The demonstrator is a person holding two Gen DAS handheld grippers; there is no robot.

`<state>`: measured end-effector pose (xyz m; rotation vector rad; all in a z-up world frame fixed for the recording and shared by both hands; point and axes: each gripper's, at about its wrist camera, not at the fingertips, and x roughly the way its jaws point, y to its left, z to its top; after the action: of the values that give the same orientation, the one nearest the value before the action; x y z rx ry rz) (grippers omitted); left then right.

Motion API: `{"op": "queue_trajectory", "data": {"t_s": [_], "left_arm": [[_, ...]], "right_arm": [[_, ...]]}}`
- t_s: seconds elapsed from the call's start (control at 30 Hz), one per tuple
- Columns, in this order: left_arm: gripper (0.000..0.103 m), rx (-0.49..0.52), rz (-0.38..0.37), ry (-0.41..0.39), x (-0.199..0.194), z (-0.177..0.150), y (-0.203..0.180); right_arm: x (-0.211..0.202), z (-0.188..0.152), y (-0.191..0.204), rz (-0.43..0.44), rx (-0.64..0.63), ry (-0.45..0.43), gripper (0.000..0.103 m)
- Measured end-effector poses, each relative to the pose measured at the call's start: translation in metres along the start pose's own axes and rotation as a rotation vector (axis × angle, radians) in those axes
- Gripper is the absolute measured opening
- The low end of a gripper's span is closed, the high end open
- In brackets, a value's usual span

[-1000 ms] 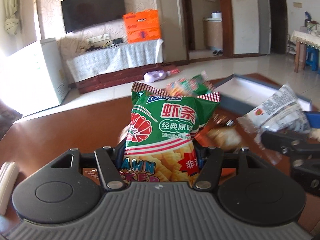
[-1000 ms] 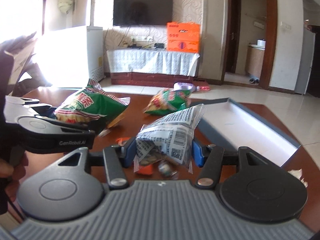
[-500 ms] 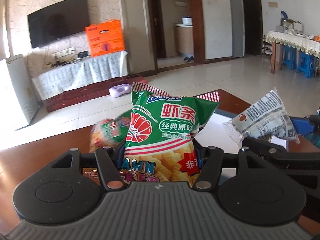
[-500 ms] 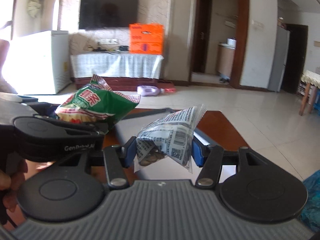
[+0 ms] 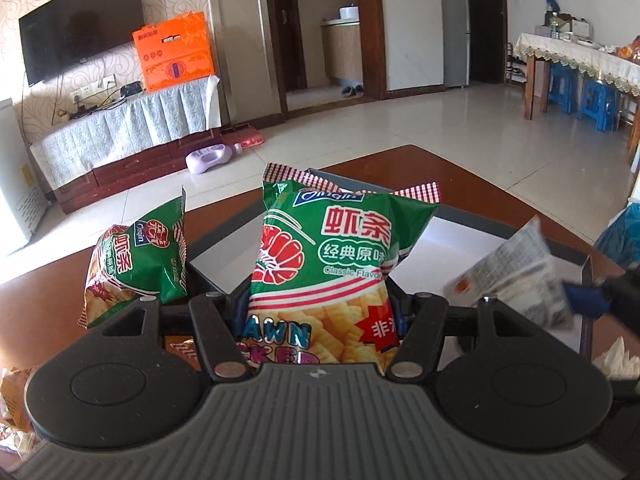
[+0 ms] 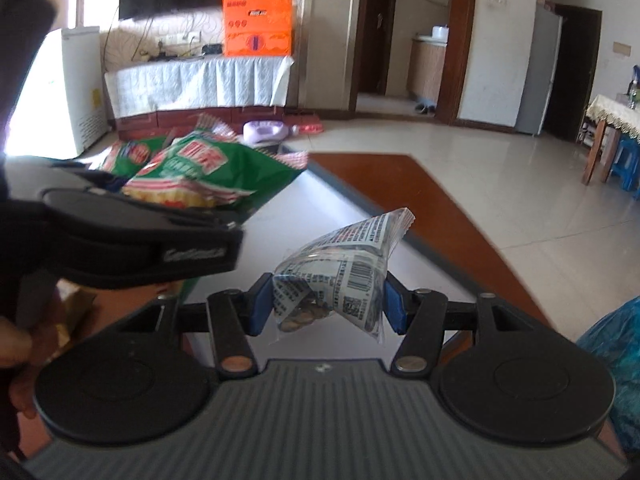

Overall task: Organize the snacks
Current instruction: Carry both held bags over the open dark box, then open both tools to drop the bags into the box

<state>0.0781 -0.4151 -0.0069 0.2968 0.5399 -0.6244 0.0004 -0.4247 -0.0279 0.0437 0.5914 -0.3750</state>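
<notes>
**A:** Status on the snack sorting?

**B:** Mid-task, I'd say. The tray (image 5: 448, 240) on the table (image 5: 472, 176) looks bare inside, white floor showing, nothing resting in it that I can see. Both packets are up in the air over it.

**A:** What's left outside?

**B:** One more green bag (image 5: 138, 264) sits just beside the tray's left wall. Some wrappers at the far left edge of the left view, too cropped to identify. So by my read: two drops pending, then at least one more pick.

**A:** Left gripper?

**B:** Left gripper (image 5: 320, 312) is closed onto the lower half of the prawn cracker bag (image 5: 332, 264), jaws part-way in and pressing both sides. Bag stands upright, over the tray's near edge.

**A:** Right?

**B:** Right gripper (image 6: 328, 304) is pinched on the small printed packet (image 6: 348, 276), blue pads (image 6: 262, 304) against each side, narrow gap. Packet hangs above the tray floor, not touching it.
</notes>
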Motion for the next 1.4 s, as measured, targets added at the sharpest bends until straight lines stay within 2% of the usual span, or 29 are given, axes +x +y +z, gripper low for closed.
{"op": "queue_trajectory", "data": {"t_s": [0.23, 0.33, 0.67, 0.8, 0.87, 0.97, 1.2, 1.27, 1.37, 1.4], "left_arm": [[0.067, 0.033, 0.022, 0.020, -0.009, -0.012, 0.015], [0.067, 0.023, 0.016, 0.025, -0.020, -0.020, 0.026], [0.068, 0.056, -0.006, 0.016, -0.089, -0.061, 0.046], [0.068, 0.002, -0.023, -0.017, -0.107, -0.061, 0.042], [0.068, 0.007, 0.005, -0.026, -0.108, -0.054, 0.032], [0.068, -0.005, 0.022, -0.004, -0.101, -0.047, 0.023], [0.068, 0.010, 0.056, 0.039, -0.085, -0.045, 0.007], [0.072, 0.001, 0.067, 0.041, -0.079, -0.044, 0.008], [0.090, 0.012, 0.081, 0.023, -0.074, -0.042, 0.005], [0.090, 0.023, 0.080, 0.016, -0.073, -0.041, 0.004]], "right_arm": [[-0.016, -0.017, 0.032, 0.073, 0.012, 0.042, 0.058], [-0.026, -0.018, 0.036, 0.077, 0.013, 0.050, 0.058], [-0.067, -0.030, 0.062, 0.184, -0.052, 0.091, 0.058], [-0.083, -0.027, 0.058, 0.153, -0.018, 0.044, 0.058], [-0.083, -0.027, 0.052, 0.118, -0.007, 0.026, 0.058], [-0.076, -0.021, 0.039, 0.094, 0.037, 0.025, 0.058], [-0.054, -0.015, 0.031, 0.095, 0.003, 0.063, 0.058], [-0.049, -0.013, 0.027, 0.101, 0.014, 0.071, 0.058], [-0.046, -0.012, 0.026, 0.107, 0.000, 0.077, 0.059], [-0.044, -0.010, 0.027, 0.105, -0.005, 0.079, 0.060]]}}
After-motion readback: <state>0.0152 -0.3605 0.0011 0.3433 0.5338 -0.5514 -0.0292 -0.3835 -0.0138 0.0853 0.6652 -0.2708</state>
